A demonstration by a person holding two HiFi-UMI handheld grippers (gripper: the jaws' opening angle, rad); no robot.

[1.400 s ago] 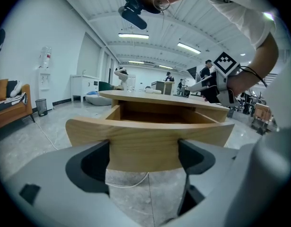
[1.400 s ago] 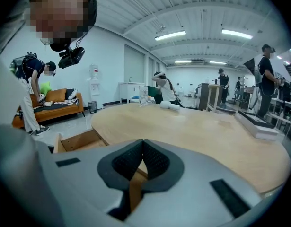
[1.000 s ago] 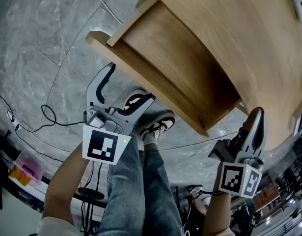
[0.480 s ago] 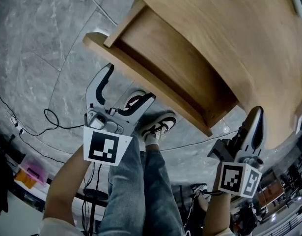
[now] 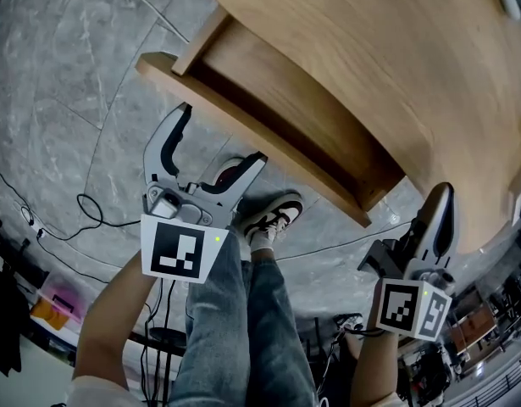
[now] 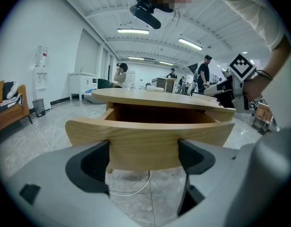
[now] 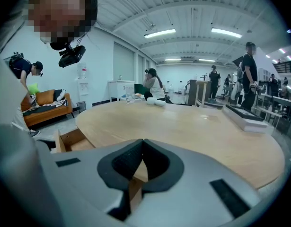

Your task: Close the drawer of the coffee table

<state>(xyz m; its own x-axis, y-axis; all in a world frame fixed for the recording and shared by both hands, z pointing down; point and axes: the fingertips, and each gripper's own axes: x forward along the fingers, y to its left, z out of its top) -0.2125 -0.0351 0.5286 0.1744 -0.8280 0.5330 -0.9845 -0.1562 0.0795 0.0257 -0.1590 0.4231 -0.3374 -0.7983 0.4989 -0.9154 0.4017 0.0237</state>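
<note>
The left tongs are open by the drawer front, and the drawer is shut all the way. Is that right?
Not quite. The left tongs are open by the drawer front, but the drawer is not shut all the way: it is pulled out. The left gripper view shows its hollow inside behind the front board.

Big open-plan office/lab hall: white vaulted ceiling w/ strip lights (image 6: 132,31), grey stone-look floor (image 5: 57,75) w/ loose cables (image 5: 77,202). Far beyond the left fingers (image 6: 91,164), people (image 6: 203,72) stand at desks. Off to the fingers' left: water dispenser (image 6: 41,74), white cabinet (image 6: 81,84), orange sofa (image 6: 5,108).
</note>
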